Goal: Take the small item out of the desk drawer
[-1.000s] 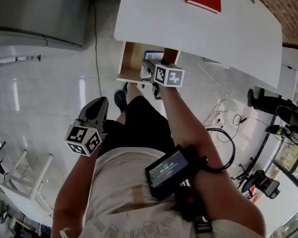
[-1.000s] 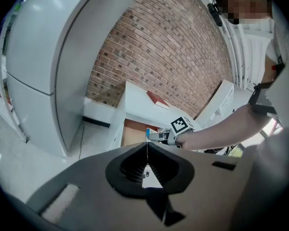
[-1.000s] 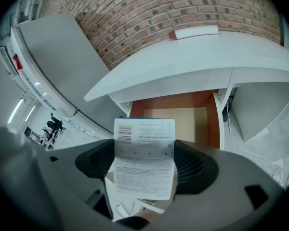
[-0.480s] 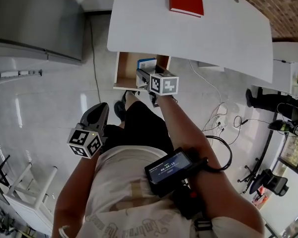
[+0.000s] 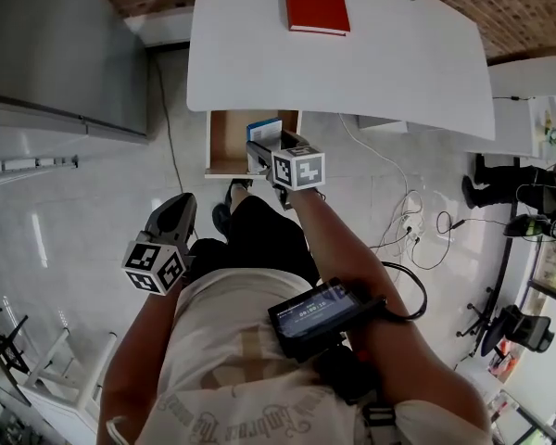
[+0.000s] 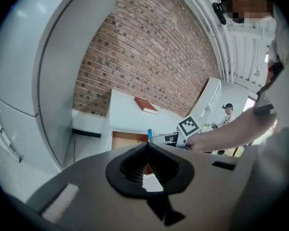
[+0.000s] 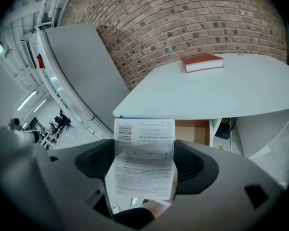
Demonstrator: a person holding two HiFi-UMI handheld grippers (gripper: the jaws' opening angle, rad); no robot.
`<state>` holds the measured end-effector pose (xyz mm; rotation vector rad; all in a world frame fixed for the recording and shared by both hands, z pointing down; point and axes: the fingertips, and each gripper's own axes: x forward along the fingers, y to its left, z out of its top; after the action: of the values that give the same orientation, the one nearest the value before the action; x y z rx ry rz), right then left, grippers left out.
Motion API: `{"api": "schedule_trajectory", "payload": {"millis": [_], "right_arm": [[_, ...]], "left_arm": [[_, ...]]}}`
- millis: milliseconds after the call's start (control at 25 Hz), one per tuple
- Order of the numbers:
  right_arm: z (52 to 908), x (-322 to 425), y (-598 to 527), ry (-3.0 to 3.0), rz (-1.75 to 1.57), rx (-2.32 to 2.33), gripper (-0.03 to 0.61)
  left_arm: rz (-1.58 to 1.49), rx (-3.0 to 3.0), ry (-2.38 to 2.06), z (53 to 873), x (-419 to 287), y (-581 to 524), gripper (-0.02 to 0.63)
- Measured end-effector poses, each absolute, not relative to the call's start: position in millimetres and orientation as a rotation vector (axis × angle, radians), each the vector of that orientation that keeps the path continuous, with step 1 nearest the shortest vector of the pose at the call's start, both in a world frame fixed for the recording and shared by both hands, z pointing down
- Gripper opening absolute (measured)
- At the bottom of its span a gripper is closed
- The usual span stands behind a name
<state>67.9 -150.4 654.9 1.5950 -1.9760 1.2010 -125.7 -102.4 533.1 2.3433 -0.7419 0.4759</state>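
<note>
A brick wall backs the room, with a glossy pale floor below me and a white table (image 5: 259, 54) that carries only a red book (image 5: 315, 0). Under the table's near edge the drawer (image 5: 227, 142) stands pulled open, its wooden inside showing.

My right hand-held gripper (image 5: 264, 151) is at the drawer's mouth, over its right part, and is clamped on the small item. That item is a white box (image 7: 144, 150) with a barcode and fine print, blue along its top edge. In the right gripper view it stands upright between the jaws, gripped by its lower half, with the drawer's opening behind it under the tabletop. My left hand-held gripper (image 6: 147, 148) hangs well apart from the drawer, down by my hip, with its jaws together on nothing.

I read this as the extraction step itself: the grasp is made and the box looks lifted off the drawer floor. I cannot tell from these views whether its bottom edge has cleared the drawer's front.

The next move calls for a steady pull back toward me and slightly up. I'd hold the squeeze firm, since the box is light card and could twist in the jaws. I'd also watch that its top does not catch the underside of the table on the way out.
</note>
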Motion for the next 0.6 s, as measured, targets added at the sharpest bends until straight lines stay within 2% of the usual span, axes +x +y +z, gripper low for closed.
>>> {"api": "schedule_trajectory", "payload": {"millis": [600], "right_arm": [[592,81,-124,-2.098,1.068,1.658,0.336]], "left_arm": [[0.455,2.439,-0.704,508,-118,-101,0.008]]}}
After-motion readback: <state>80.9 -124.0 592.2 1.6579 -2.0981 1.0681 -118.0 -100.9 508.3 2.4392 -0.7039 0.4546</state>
